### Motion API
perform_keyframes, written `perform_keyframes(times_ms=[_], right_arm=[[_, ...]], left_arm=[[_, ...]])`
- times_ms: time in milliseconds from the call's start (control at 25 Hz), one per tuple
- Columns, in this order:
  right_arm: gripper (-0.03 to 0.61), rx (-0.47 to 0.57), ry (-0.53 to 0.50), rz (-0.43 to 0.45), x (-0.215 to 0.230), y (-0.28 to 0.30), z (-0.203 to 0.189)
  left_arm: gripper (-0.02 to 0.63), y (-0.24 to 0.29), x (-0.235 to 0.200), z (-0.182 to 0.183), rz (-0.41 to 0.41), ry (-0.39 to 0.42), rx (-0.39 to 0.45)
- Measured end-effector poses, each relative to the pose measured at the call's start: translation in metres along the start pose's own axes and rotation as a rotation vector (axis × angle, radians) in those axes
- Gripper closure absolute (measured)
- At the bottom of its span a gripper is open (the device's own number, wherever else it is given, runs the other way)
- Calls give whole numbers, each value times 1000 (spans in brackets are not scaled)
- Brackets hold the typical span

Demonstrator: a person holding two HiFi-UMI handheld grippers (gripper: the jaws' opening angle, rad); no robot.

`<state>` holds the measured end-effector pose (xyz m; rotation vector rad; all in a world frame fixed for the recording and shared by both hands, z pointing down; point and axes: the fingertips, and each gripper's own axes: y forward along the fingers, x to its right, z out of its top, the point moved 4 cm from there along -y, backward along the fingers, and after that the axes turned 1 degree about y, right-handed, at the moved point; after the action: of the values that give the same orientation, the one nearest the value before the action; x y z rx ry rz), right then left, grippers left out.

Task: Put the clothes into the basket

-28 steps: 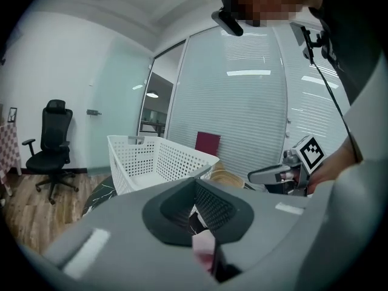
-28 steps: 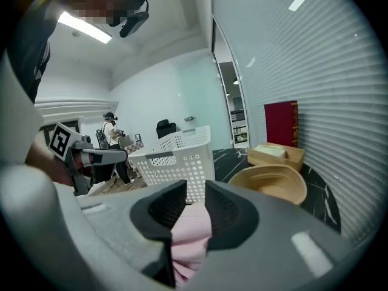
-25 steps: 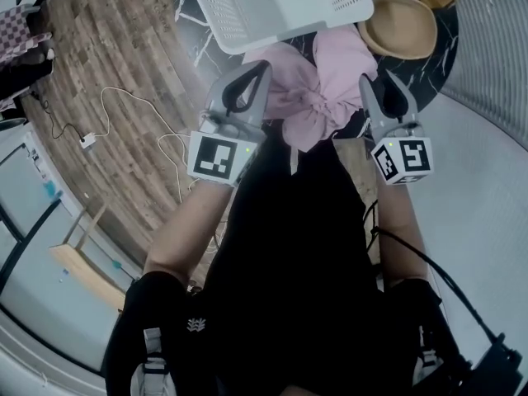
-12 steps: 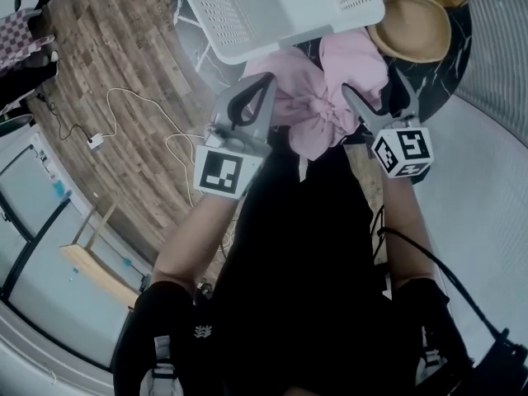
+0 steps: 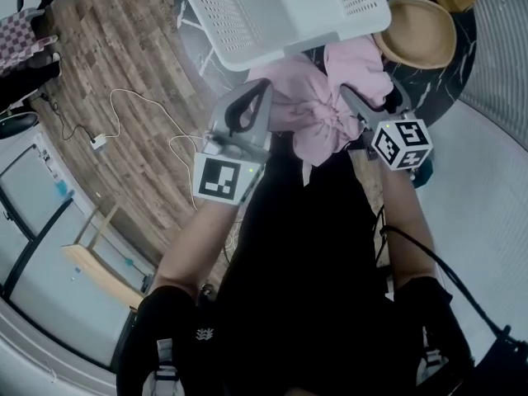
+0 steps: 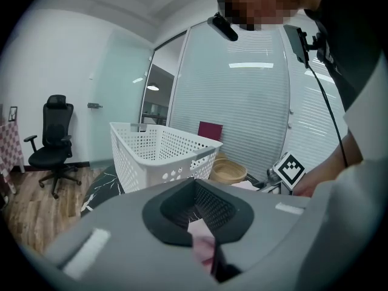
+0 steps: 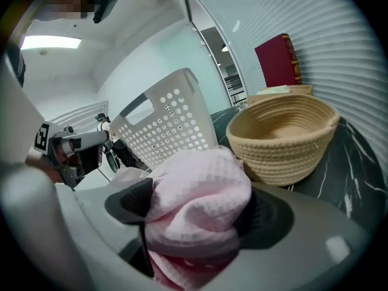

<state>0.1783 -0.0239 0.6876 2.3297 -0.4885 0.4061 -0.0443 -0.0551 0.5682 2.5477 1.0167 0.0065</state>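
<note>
Pinching a fold of the pink waffle-weave garment [image 5: 318, 114] in my left claw [image 6: 199, 217]. Right claw [image 7: 197, 214] spread wide, cloth bunched loosely between its jaws. Garment sits just beside the white laundry basket [image 5: 239, 15], outside it.

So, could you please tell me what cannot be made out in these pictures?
Basket inside: head view, cut off by top edge; left gripper view, hidden by its wall.
Pink cloth, far edge: head view, behind the basket rim.
Red object, lower part: right gripper view, behind the bowl.
</note>
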Motion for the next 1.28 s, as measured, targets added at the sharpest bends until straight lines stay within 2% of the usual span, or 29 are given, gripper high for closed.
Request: perform_keyframes(times_ms=[80,120,200,280,320,600,1000,1280], right_arm=[[186,-19,9,29,-1,3,-2],[245,-27,5,42,-3,4,-2],[405,-35,-12,63,-9,5,-1],[483,-35,-32,75,-15,5,3],[498,-32,-39,80,-18,4,5],[525,2,-80,136,-40,-10,24],[534,36,-137,189,-78,-44,50],[537,77,-161,192,-96,-73,66]], left_arm=[[607,-1,-4,-1,12,-3,-3],[607,-2,-6,-1,18,-5,-3],[607,-3,-10,1,27,-3,0],[607,-5,-12,5,31,2,5],[607,-5,-12,8,32,3,8],[607,-13,-10,27,42,7,36],[607,-29,-20,80,87,52,108],[607,-44,-13,105,96,69,148]])
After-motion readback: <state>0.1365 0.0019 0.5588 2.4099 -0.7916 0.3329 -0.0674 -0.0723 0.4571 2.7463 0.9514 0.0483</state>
